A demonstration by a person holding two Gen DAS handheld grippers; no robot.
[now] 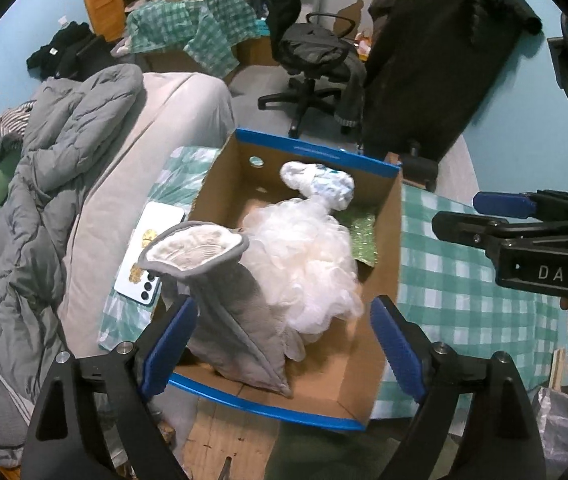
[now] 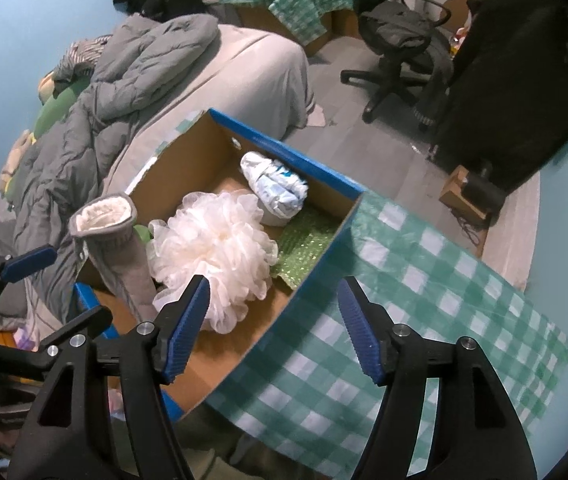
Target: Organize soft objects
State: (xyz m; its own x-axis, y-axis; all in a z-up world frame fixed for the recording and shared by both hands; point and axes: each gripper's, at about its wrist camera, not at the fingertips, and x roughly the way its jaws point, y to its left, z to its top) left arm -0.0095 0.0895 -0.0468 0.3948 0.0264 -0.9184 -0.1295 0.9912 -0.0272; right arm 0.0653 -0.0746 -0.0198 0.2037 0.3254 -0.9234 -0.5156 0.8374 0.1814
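Blue ribbed pads are lining both pairs of tongs, and both pairs are standing released with nothing between the jaws: the left gripper (image 1: 279, 344) is hanging spread wide over the near end of the cardboard box (image 1: 384, 240), and the right gripper (image 2: 273, 328) is hovering, parted, over the box's right wall and the checked tablecloth (image 2: 424, 280). Inside the box, a grey slipper boot (image 1: 227, 300) is standing upright against the near left corner, probably leaning on the wall so its fleece mouth stays up; just beside it, touching, a white mesh bath pouf (image 1: 308, 264) is filling the middle. Behind the pouf, a rolled white and blue bundle (image 1: 320, 184) is sitting at the far wall, and a green sparkly sheet (image 1: 358, 240) is lying flat along the right side. All 4 soft things seem to be gathered here to keep them contained. A phone (image 1: 151, 252) is lying outside on the cloth, left of the box.
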